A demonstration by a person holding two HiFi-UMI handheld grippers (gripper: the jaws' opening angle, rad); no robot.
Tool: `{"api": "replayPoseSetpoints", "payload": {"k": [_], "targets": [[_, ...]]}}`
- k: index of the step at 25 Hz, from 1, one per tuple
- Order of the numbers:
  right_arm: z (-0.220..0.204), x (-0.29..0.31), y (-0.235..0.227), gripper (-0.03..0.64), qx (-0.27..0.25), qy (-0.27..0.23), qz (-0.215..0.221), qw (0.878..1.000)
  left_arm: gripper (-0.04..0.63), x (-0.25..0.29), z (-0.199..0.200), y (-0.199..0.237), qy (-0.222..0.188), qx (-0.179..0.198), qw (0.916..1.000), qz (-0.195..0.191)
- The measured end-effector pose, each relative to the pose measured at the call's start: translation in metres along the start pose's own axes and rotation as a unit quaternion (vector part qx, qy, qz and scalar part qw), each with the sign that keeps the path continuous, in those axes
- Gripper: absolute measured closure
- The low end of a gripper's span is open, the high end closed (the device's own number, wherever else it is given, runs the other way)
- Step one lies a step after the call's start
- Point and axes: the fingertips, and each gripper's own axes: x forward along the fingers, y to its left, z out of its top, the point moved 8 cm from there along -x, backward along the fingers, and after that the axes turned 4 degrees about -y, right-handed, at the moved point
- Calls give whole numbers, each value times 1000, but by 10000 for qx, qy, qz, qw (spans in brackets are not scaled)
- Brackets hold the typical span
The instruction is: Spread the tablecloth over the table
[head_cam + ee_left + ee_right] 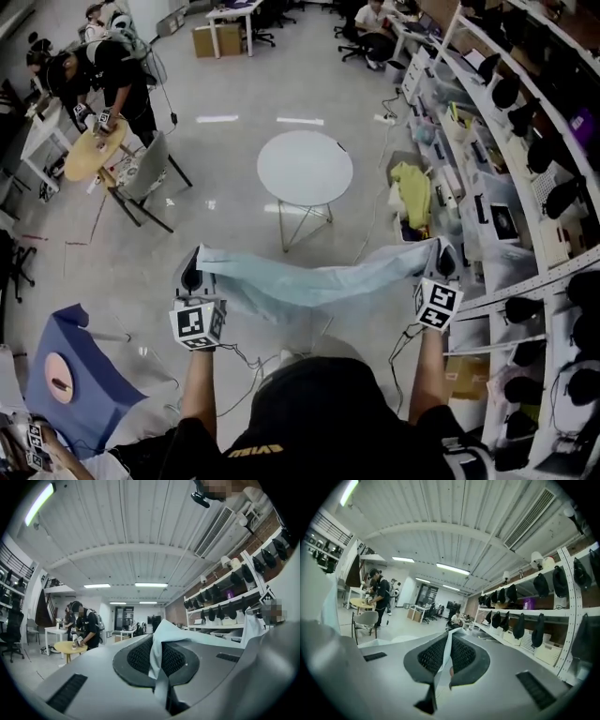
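The tablecloth [309, 277] is off the floor [234, 202], held in the air between the two hand-held grippers, and no part of it lies on the round white counter [305, 167]. In the head view it hangs on the person's side of the counter's near edge, apart from it.

It is a thin, pale blue-green cloth with a plain surface. It is gathered lengthwise into a long, loosely bunched band rather than opened flat. The band runs from one hand-held gripper to the other, with soft folds along its length. Its middle sags a little lower than its two ends, and a wider fold droops nearer the left end.

The left hand-held gripper [192, 272] has its jaws together on the left end of the cloth. In the left gripper view a crumpled tuft of fabric stands up between the dark ribbed pads [138, 656] and a strip trails off to the right.

The right hand-held gripper [445, 258] is likewise clamped on the right end. In the right gripper view a narrow edge of the cloth is pinched between its pads.
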Motion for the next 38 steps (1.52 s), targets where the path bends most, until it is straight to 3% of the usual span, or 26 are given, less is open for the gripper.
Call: {"api": "replayPoseSetpoints", "payload": {"k": [3,10,17,23,32,38], "targets": [[7,14,0,611,-32,-6,-47,10000,577,24,-2,13,-11,-136,9999,14],[18,62,-16,611,-629,22,-218,9978,577,75,-4,38,49,-190,9992,342],[43,176,-51,611,-530,-403,-204,9976,575,171,28,44,-213,241,9994,160],[42,273,-70,610,-369,-453,-269,9979,575,260,35,31,-220,457,9986,112],[26,372,-78,611,-63,-244,-20,9997,575,347,26,17,-71,200,9987,461],[26,428,-69,609,-180,-143,-15,9997,575,391,12,28,69,200,9988,437]]}}
